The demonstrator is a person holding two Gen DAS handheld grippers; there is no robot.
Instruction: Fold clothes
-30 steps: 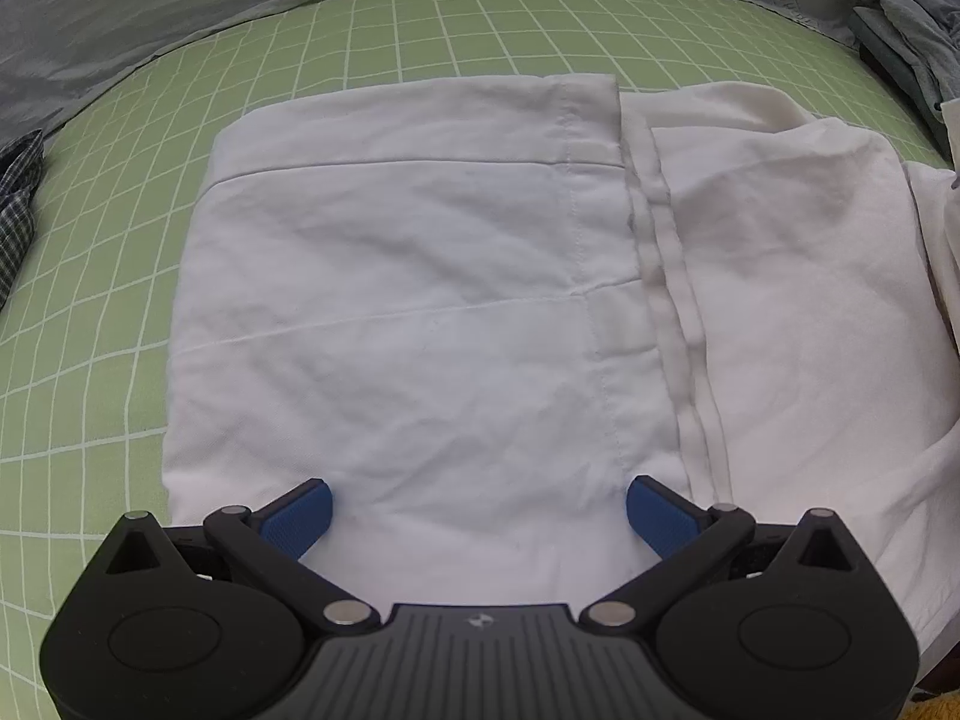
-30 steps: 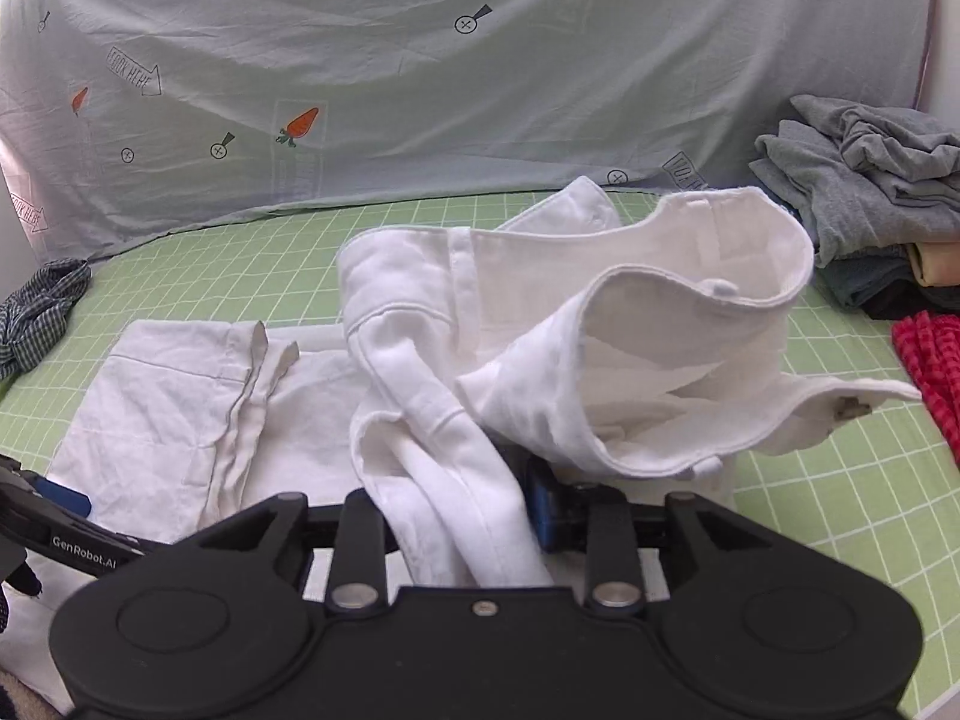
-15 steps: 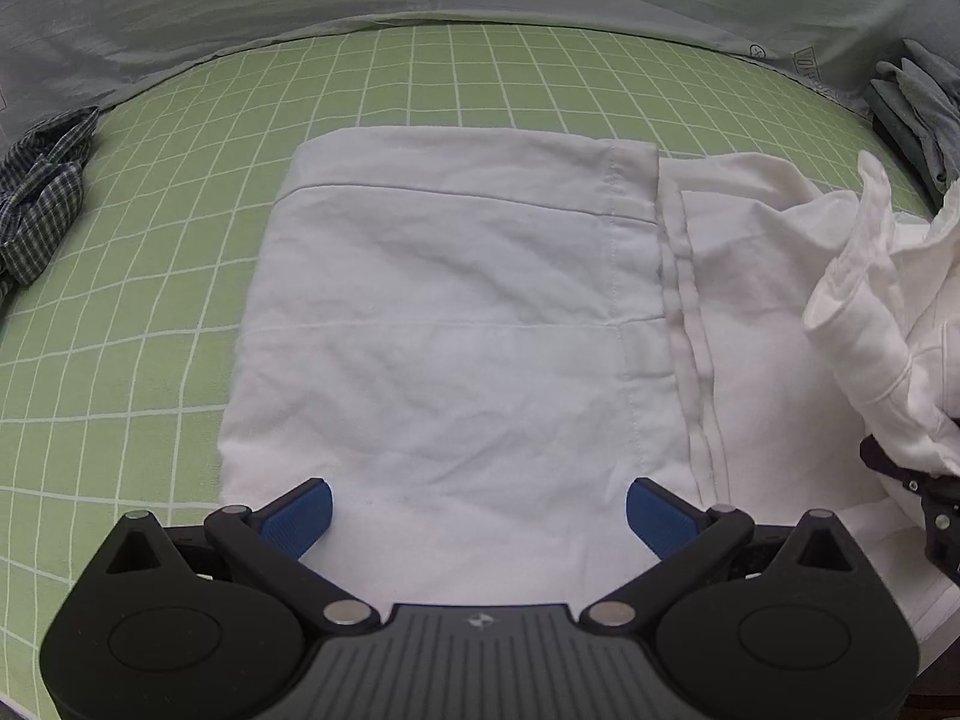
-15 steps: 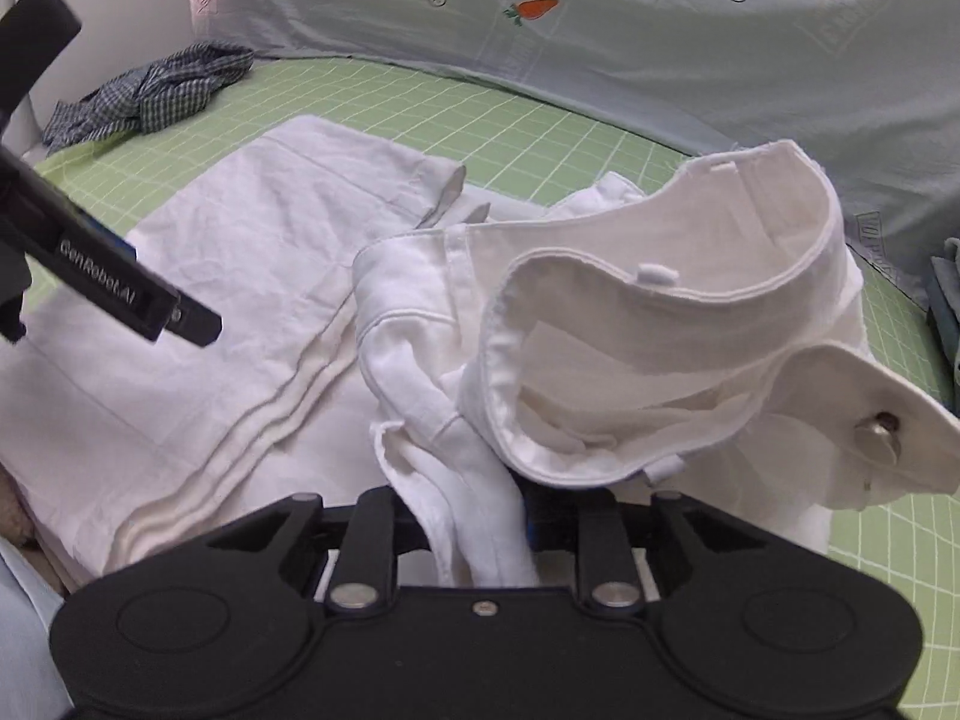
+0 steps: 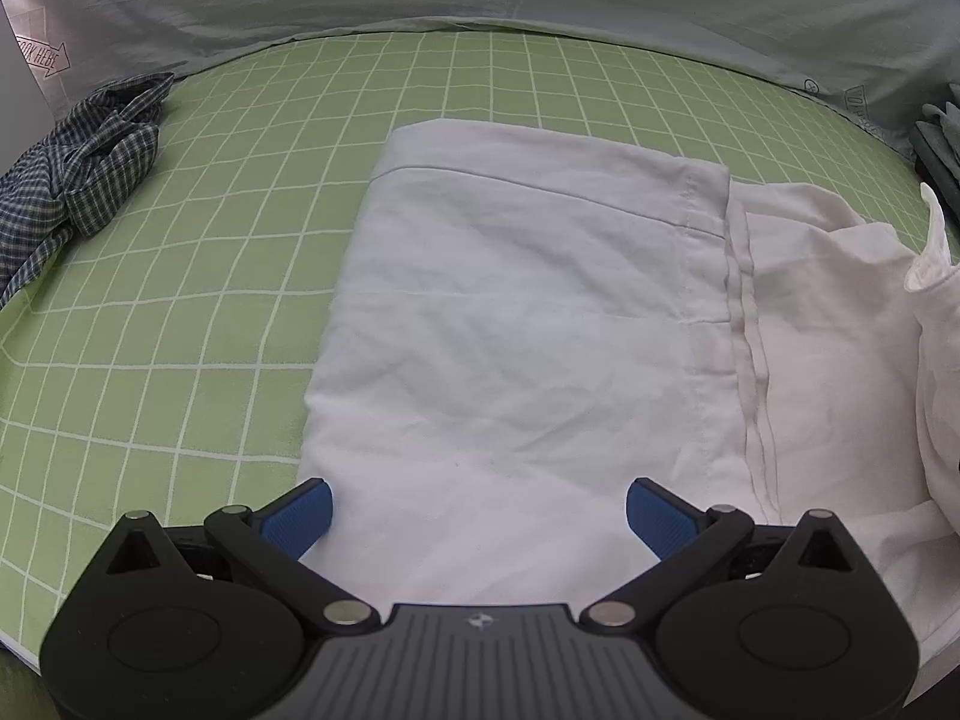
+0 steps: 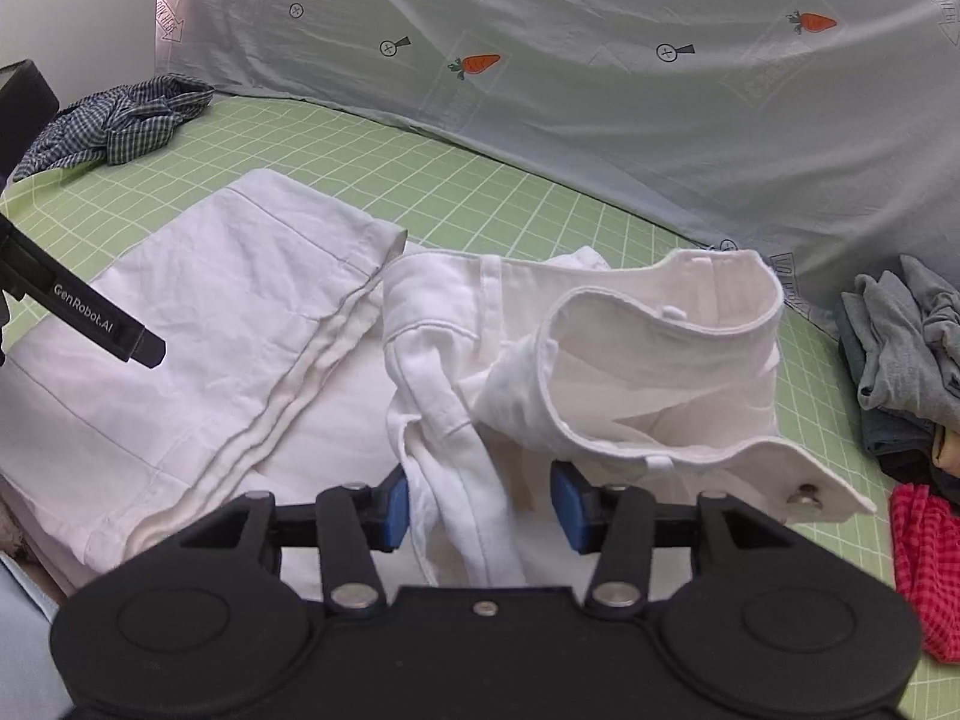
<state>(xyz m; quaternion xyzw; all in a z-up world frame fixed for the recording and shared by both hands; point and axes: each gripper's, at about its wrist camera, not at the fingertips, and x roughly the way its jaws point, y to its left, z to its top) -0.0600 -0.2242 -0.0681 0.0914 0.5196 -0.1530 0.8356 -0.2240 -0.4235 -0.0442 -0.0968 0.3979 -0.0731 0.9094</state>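
Note:
White trousers lie on the green checked mat. The folded legs (image 5: 528, 324) are flat in the left wrist view. In the right wrist view the legs (image 6: 228, 324) lie at left and the waistband (image 6: 666, 360) stands bunched and open at the centre. My left gripper (image 5: 480, 510) is open, low over the near edge of the legs. Its tip (image 6: 129, 339) shows in the right wrist view. My right gripper (image 6: 480, 501) is open, with a fold of the waist part between its pads (image 6: 396, 504), not squeezed.
A blue checked garment (image 5: 84, 180) is crumpled at the far left of the mat (image 5: 180, 276). Grey and dark clothes (image 6: 906, 372) are stacked at right, with a red checked cloth (image 6: 927, 564) in front. A pale carrot-print sheet (image 6: 540, 60) hangs behind.
My right gripper has opened and let go of the waist part, which has sunk lower. My left gripper stayed open and shifted so the legs sit further right in its view.

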